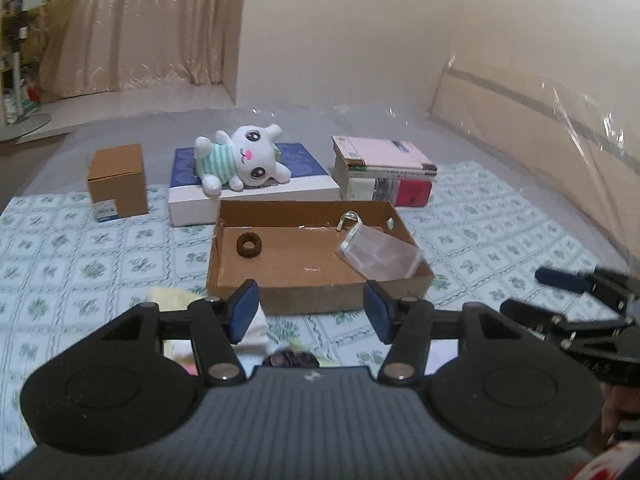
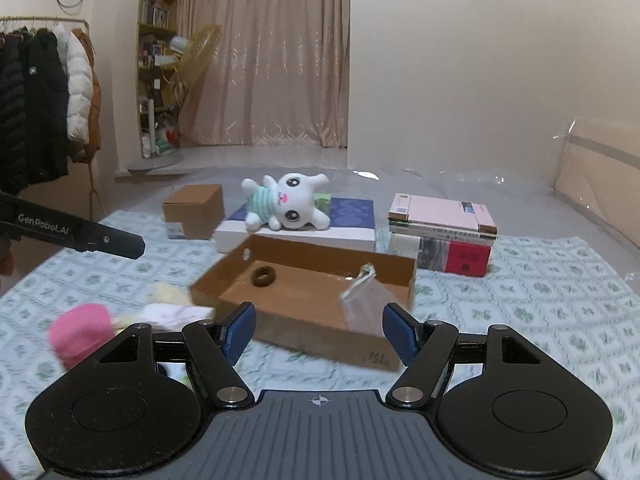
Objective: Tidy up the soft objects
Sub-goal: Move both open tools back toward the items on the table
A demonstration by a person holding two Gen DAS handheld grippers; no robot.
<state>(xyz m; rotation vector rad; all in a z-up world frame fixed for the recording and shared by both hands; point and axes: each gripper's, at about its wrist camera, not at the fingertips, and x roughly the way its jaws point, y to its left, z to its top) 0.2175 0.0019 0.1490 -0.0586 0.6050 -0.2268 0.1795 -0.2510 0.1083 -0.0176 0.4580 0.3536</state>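
Plush bunny [image 2: 290, 204] atop blue box [image 2: 352, 216], unsorted; cardboard tray [image 2: 320, 320] placed centrally for collecting. My left claw [image 1: 311, 312] and right claw [image 2: 319, 332]: both released, empty.

A bed [image 2: 540, 292] with a green-flowered cover carries an open cardboard tray [image 2: 320, 336] in the middle. Towards the far edge lie a small brown box [image 2: 194, 210], a flat white box [image 2: 296, 236] and stacked books [image 2: 442, 240]. Pink and pale cloths [image 2: 80, 332] lie beside the tray.

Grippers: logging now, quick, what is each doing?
Left tool: open, holding nothing.
Right tool: open, holding nothing.
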